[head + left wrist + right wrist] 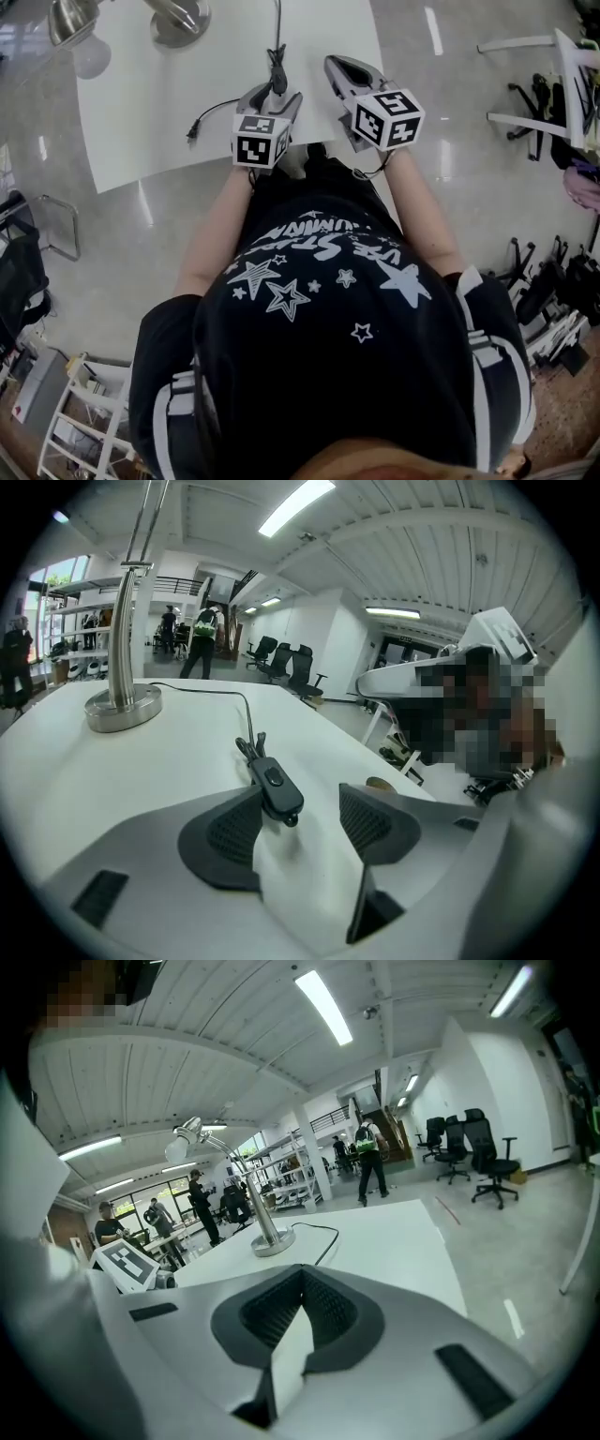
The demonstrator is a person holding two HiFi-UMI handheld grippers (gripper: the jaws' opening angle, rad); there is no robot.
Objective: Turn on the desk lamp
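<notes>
Desk lamp [124,667]: no glow evident; switch press likely pending.
Left gripper [300,825] jaws apart astride inline switch [275,785] by desk [141,122] front edge; right gripper [300,1312] closed, empty.

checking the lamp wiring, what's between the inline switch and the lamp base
Only the black cord, running from the switch across the bare white table to the lamp base; the left gripper view shows it.
</notes>
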